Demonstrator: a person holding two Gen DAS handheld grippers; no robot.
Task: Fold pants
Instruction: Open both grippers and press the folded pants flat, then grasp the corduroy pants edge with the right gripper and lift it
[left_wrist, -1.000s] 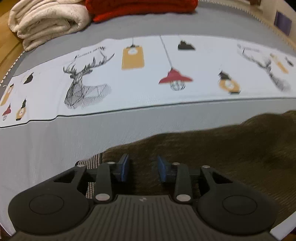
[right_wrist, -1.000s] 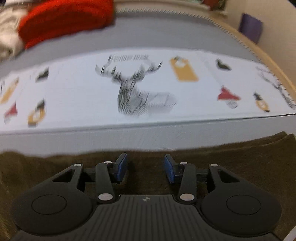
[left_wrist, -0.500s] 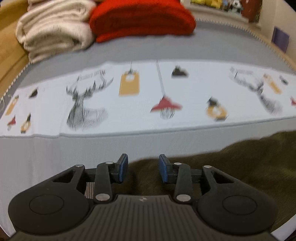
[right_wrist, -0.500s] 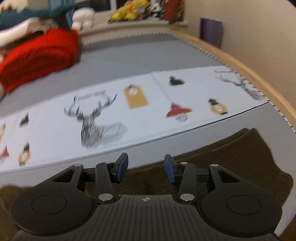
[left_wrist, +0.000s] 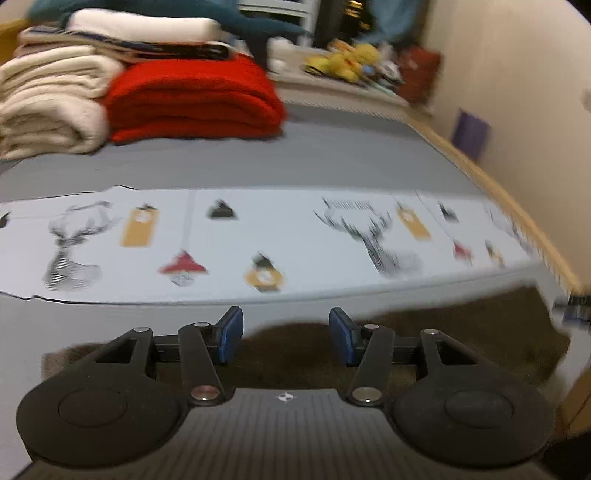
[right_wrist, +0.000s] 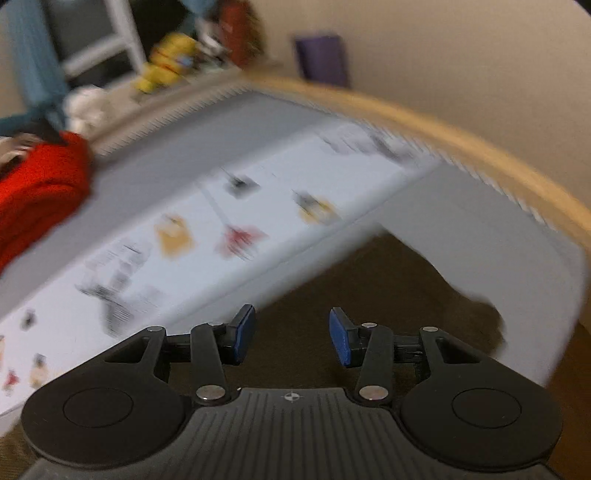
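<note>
Left wrist view: left hand-held gripper (left_wrist: 286, 334) released, empty, above the pants (left_wrist: 461, 332), which lie along the bed's (left_wrist: 332, 158) near edge, long axis left-right. Right hand-held gripper (right_wrist: 291, 334) likewise released over the pants' right end, nearer the bed's right edge.

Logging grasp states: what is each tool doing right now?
Left tool: open, holding nothing, above the brown pants.
Right tool: open, holding nothing.

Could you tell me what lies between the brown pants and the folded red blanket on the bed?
In the left wrist view, the printed deer-and-lamp cloth lies across the grey sheet between the pants and red blanket.
</note>
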